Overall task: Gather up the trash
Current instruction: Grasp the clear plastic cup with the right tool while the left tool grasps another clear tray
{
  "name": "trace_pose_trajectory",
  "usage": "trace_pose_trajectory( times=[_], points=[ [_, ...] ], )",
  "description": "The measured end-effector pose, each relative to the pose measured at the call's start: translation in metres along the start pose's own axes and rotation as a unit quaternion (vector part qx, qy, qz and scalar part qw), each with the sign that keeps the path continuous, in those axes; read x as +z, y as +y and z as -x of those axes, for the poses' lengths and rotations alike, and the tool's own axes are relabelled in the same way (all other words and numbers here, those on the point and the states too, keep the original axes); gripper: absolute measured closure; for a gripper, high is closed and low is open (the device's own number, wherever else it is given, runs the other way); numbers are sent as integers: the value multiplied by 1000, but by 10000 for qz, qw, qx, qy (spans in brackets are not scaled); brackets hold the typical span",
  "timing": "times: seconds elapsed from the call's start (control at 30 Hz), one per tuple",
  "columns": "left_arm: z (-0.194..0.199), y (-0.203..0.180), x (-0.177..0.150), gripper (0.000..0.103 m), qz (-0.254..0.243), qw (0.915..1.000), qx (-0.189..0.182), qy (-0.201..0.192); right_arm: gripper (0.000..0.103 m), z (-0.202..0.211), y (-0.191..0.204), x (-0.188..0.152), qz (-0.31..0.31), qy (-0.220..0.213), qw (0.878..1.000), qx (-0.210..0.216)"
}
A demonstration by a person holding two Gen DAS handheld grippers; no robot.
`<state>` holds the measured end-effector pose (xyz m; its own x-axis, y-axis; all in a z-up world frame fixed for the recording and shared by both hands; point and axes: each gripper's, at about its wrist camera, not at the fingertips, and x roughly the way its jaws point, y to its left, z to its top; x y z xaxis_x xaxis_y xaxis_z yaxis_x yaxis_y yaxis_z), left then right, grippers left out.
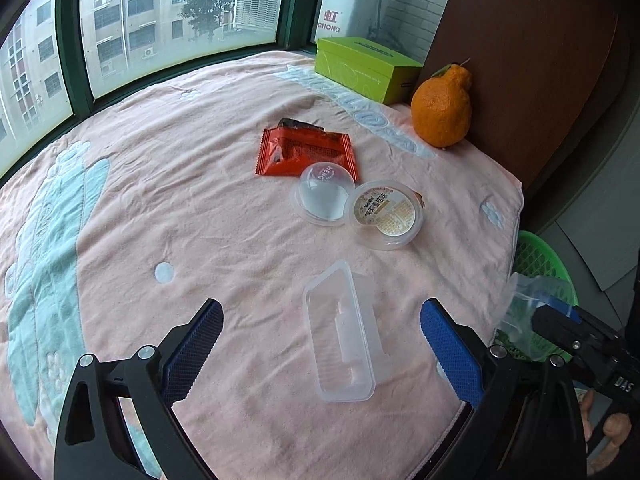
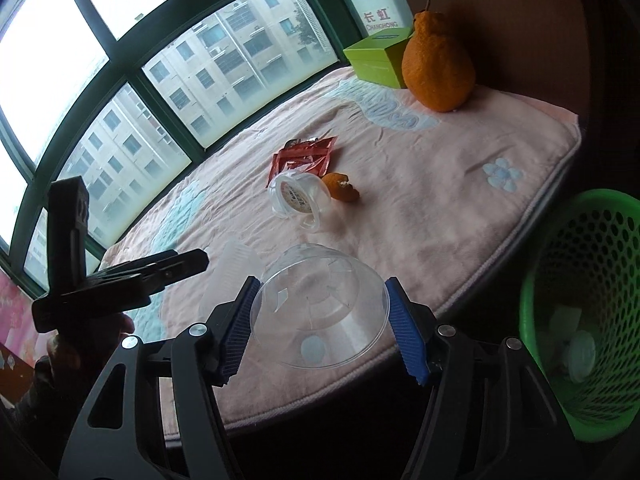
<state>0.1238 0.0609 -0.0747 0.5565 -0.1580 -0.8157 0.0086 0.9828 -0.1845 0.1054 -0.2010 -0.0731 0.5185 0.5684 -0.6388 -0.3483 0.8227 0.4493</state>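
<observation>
My right gripper point(image 2: 320, 312) is shut on a clear plastic cup point(image 2: 320, 304), held over the table's near edge; it also shows in the left wrist view point(image 1: 520, 312). My left gripper point(image 1: 320, 340) is open above a clear rectangular tray point(image 1: 344, 336) that lies on the pink cloth point(image 1: 160, 208). Further back lie a red wrapper point(image 1: 306, 152), a clear dome lid point(image 1: 322, 196) and a labelled clear cup point(image 1: 386, 212). An orange peel point(image 2: 340, 187) lies beside that cup point(image 2: 298, 200). A green mesh basket point(image 2: 580, 280) stands at the right, below the table, with clear trash inside.
A whole orange fruit point(image 1: 442, 114) and a green box point(image 1: 364, 68) sit at the far right corner against a brown wall. A green-framed window point(image 1: 68, 52) runs along the far side. The table edge point(image 2: 520, 232) curves near the basket.
</observation>
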Motion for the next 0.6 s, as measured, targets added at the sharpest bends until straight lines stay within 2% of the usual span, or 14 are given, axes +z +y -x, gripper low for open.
trace_pose_trajectory(
  times=[0.2,0.27,0.4,0.6],
  points=[
    [-22,-11,-3,11,-175,9995,25,252,40,17,-14,-7,-170,-96,9997,-110],
    [-28,-13,-4,26,-165,9992,13,351,40,21,-19,-8,-199,-112,9996,-168],
    [-36,-12,-4,36,-92,9988,-52,472,40,29,-26,-10,-243,-143,9993,-264],
    [-42,-15,-6,56,-82,9983,-210,533,39,37,-31,-14,-289,-196,9987,-359]
  ],
)
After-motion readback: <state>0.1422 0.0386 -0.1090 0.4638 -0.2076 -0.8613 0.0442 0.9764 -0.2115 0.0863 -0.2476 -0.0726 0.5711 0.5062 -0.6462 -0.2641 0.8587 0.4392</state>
